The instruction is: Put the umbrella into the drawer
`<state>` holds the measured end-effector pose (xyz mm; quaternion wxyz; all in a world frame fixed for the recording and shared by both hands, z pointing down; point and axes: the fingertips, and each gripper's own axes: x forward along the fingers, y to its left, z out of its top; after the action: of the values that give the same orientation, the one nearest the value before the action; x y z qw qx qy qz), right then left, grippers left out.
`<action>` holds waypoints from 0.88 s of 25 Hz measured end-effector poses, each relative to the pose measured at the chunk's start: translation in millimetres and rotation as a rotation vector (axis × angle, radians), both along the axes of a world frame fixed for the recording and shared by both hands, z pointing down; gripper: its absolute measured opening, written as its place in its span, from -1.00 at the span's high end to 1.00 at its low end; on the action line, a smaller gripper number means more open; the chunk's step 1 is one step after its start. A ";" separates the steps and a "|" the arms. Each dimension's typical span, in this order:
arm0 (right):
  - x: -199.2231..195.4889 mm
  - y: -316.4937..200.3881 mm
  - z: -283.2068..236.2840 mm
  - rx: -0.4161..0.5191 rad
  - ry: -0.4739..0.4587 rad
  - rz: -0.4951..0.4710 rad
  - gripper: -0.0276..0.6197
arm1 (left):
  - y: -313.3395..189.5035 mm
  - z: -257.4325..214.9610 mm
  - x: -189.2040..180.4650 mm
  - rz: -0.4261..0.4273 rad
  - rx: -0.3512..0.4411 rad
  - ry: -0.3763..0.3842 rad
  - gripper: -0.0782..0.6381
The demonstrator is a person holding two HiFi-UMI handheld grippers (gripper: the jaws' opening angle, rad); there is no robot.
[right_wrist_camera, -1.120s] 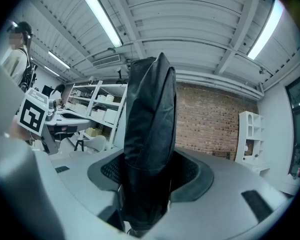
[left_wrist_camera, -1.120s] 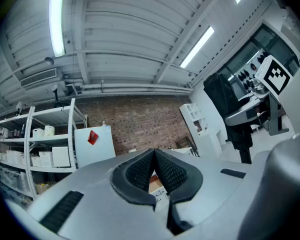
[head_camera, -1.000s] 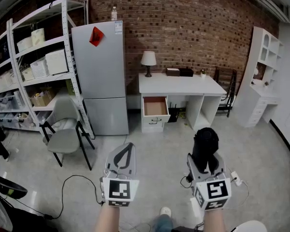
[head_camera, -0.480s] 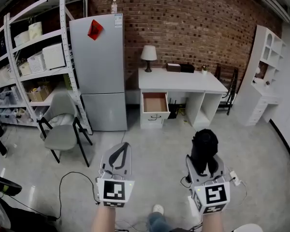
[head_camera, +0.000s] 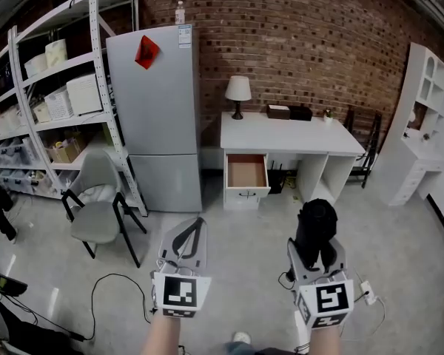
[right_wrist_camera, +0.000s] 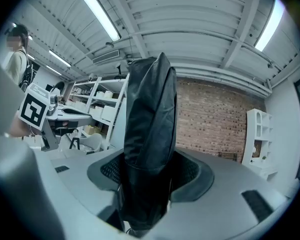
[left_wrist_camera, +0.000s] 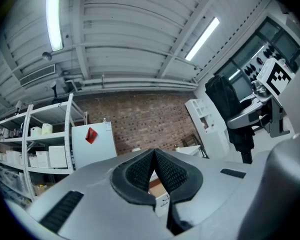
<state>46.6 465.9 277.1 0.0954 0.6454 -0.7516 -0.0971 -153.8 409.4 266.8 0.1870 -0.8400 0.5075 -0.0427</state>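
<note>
Your left gripper (head_camera: 195, 229) carries nothing, its jaws pressed together. The open drawer (head_camera: 247, 174) lies well ahead, between both grippers' lines. Your right gripper (head_camera: 316, 256) pinches the folded black umbrella (head_camera: 316, 226), whose long axis runs out along the jaws, drawer-ward.

A storeroom-like workroom: bare brick wall (head_camera: 303, 43), metal shelving (head_camera: 102, 87) with boxes, fridge (head_camera: 155, 117), white desk (head_camera: 288, 135).

All three views face the brick wall (head_camera: 303, 43).
</note>
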 end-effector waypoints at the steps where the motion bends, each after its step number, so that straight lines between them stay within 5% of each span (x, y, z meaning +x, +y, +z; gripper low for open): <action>1: 4.4 -10.8 -2.8 -0.008 0.007 -0.005 0.18 | -10.5 -2.5 5.0 -0.006 0.002 0.000 0.78; 10: 56.1 -90.3 -10.1 0.004 0.007 -0.018 0.18 | -81.4 -6.7 52.2 -0.024 0.009 0.018 0.78; 22: 83.8 -131.1 6.6 -0.015 -0.004 -0.002 0.18 | -131.1 5.8 70.7 -0.013 -0.008 0.012 0.78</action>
<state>130.4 334.7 283.7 0.0987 0.6441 -0.7531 -0.0906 -83.1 278.3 272.6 0.1802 -0.8377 0.5140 -0.0412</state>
